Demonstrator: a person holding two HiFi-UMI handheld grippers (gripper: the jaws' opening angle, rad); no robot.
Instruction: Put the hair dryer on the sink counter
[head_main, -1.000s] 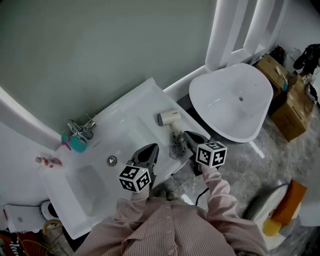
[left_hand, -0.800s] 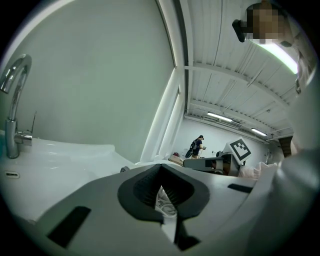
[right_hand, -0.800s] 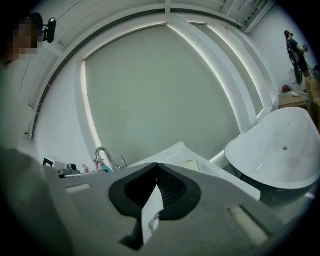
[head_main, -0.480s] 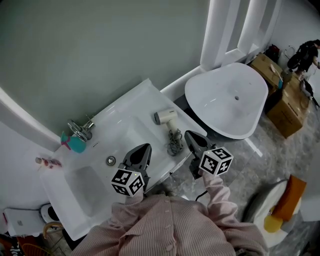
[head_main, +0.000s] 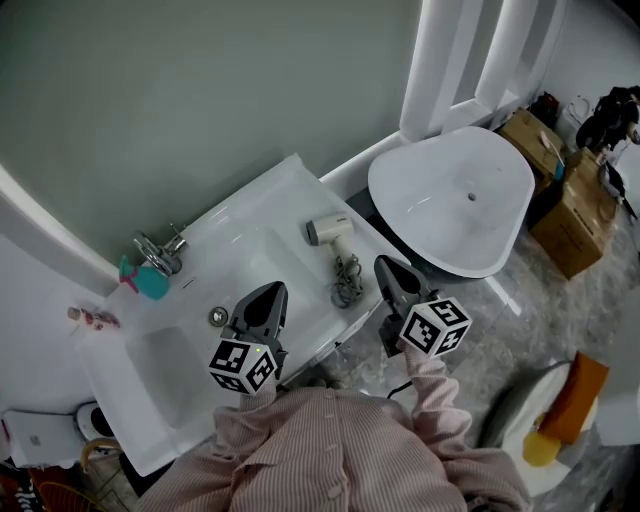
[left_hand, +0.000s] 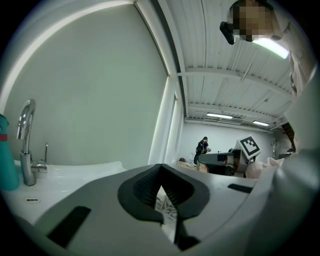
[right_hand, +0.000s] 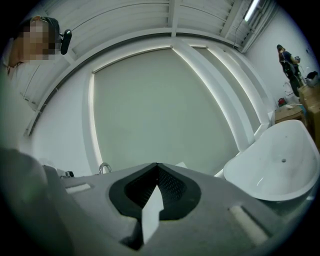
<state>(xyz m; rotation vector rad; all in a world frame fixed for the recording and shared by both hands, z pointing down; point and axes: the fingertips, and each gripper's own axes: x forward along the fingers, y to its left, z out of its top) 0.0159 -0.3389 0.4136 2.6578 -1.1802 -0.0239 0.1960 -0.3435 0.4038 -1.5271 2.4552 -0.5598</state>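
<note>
Glossy white sink counter (head_main: 262, 222); shiny metal tap (head_main: 160, 250); smooth plastic hair dryer (head_main: 328, 230); matt grey wall (head_main: 200, 100).

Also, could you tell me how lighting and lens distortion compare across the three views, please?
Head view: even, soft light, mild bending, hair dryer sharp. Left gripper view: heavy fisheye, dark round border, ceiling light glaring. Right gripper view: same fisheye, wall frame bowed, bathtub evenly lit.
</note>
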